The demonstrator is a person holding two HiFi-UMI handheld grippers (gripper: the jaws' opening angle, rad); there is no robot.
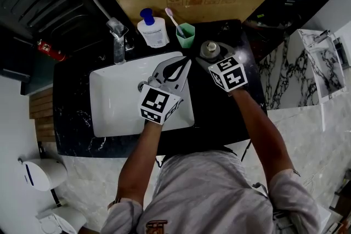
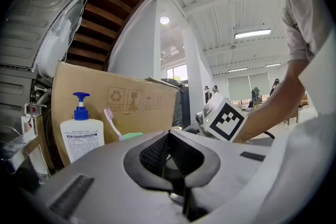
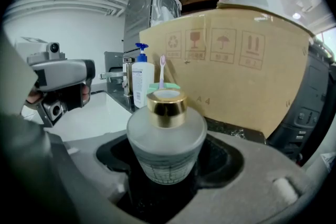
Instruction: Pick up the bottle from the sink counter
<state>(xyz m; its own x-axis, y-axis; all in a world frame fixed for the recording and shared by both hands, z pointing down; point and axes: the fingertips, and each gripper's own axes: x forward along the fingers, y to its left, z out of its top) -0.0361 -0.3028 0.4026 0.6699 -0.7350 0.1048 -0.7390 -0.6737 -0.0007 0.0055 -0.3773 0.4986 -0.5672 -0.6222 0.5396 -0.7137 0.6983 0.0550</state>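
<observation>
Spreading round the white basin (image 1: 109, 112), the dark sink counter (image 1: 71, 118) is seen with the bottle (image 3: 167, 139) at its right-hand part, well behind the basin's right rim. The bottle is enclosed by the right gripper (image 1: 210, 57), the nearer one, whose jaws are pressed against its frosted sides. Its long axis is kept upright, gold cap (image 3: 167, 107) uppermost, so a straight lift is judged sufficient. The left gripper (image 2: 169, 139) is held over the basin, jaws together, nothing between them.
</observation>
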